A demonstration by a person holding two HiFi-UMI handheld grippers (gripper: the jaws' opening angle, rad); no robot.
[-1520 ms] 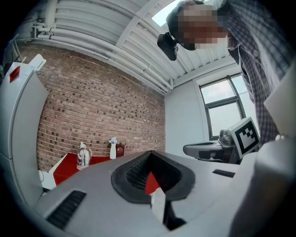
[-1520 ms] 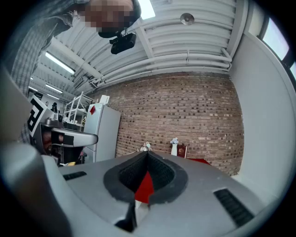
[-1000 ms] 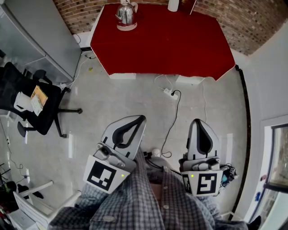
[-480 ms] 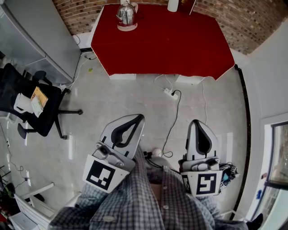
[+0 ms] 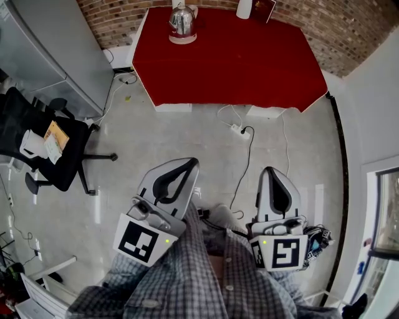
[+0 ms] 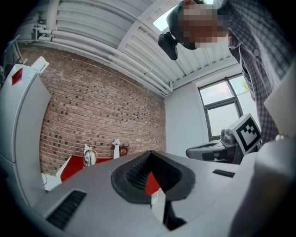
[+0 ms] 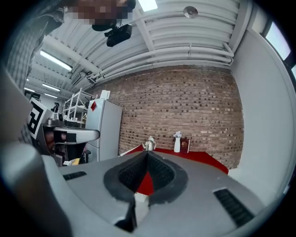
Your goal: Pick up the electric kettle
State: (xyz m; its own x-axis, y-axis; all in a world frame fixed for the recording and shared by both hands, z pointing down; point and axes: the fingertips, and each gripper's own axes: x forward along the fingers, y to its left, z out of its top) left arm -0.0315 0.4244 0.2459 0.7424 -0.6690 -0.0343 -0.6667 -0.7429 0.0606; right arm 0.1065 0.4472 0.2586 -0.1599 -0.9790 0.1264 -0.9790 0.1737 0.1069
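Observation:
The shiny steel electric kettle [image 5: 182, 22] stands on its base at the back left of the red table [image 5: 237, 62], far ahead of me. It also shows small in the left gripper view as the kettle [image 6: 89, 157] and in the right gripper view as the kettle [image 7: 149, 144]. My left gripper [image 5: 194, 162] is shut and empty, held level near my body. My right gripper [image 5: 272, 169] is shut and empty as well, beside the left one. Both are far from the table.
A white vase [image 5: 244, 8] and a dark red box [image 5: 264, 9] stand at the table's back edge. A black office chair [image 5: 47, 144] stands at the left beside a grey cabinet [image 5: 56, 50]. A power strip and cable [image 5: 240, 131] lie on the floor before the table.
The table and kettle have shifted slightly right and down in the head view. Both grippers stay shut in front of my body.

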